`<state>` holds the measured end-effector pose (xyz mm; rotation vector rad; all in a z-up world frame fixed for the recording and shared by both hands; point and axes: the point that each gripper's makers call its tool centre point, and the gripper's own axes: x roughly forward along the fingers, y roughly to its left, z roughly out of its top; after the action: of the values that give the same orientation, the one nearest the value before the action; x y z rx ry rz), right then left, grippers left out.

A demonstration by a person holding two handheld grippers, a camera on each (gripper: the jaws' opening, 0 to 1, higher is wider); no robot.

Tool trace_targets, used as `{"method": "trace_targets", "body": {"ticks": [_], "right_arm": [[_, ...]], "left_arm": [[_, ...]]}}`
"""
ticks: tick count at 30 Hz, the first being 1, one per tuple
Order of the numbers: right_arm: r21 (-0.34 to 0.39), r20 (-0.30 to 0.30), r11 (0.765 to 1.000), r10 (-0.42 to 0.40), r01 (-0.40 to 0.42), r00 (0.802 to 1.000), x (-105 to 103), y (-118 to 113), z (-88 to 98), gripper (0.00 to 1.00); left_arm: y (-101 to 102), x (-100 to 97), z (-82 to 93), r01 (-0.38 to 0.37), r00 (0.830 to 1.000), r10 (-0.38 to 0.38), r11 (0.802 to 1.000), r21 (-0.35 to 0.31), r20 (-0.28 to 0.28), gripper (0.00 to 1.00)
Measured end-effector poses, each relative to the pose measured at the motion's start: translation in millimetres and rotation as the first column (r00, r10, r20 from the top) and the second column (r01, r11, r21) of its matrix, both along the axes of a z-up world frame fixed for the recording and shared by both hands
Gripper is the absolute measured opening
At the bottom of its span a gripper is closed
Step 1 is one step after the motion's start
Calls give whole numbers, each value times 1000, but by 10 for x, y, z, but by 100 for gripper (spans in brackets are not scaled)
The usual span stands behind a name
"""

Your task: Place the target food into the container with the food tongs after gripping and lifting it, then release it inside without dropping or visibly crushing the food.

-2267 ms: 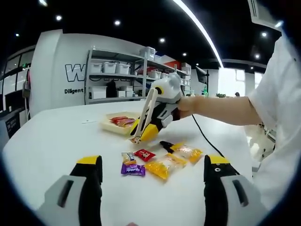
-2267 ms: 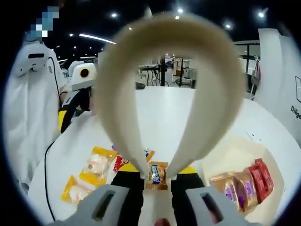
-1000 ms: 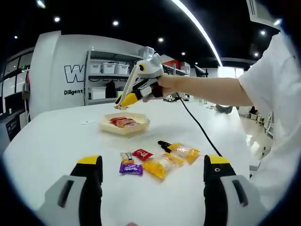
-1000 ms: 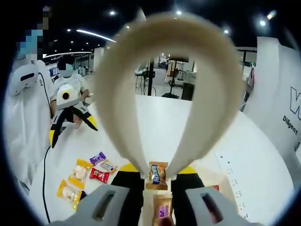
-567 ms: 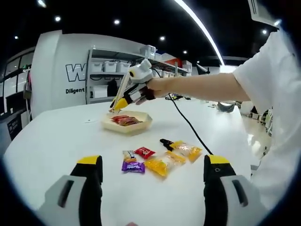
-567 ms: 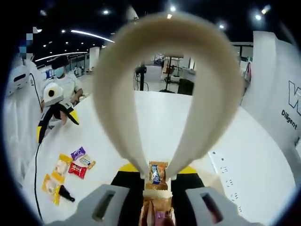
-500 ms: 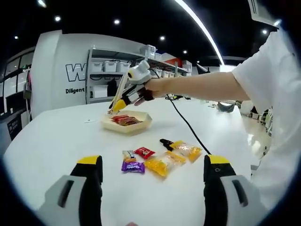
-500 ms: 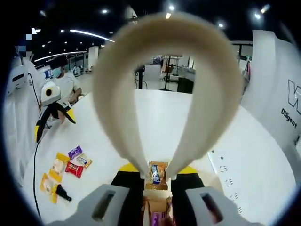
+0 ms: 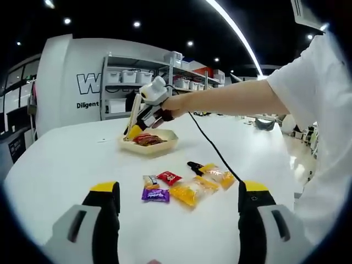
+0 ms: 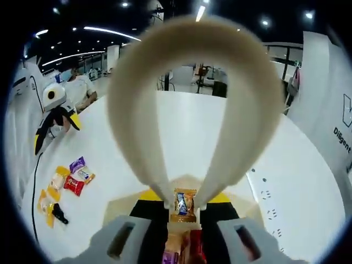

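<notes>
Right hand-held gripper (image 10: 184,217) squeezes tongs (image 10: 187,104) pinching an orange-wrapped candy (image 10: 184,204), uncrushed.

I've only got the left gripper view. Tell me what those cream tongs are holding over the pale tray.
Observer: In the right gripper view, the cream plastic tongs pinch a small orange-brown wrapped candy between their tips.
Operator: Confirm it's over the tray, not the table.
Observer: The candy hangs above the pale shallow tray; a red wrapper lies inside, just below the tips.
</notes>
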<state>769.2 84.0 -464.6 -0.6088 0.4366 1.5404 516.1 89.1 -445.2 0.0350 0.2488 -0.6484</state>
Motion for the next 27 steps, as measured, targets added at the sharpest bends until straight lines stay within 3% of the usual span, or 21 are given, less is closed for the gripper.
{"method": "trace_targets", "body": {"ticks": [18,27], "right_arm": [[-19,1,1000,-8,8,1000,95,-26,-182,17],[-13,20,1000,-7,8,1000,126,-25,-164,18]], "left_arm": [[29,3,-48,-6,1000,6,1000,3,-12,88],[34,9,-55,-6,1000,7,1000,4,-13,88]]}}
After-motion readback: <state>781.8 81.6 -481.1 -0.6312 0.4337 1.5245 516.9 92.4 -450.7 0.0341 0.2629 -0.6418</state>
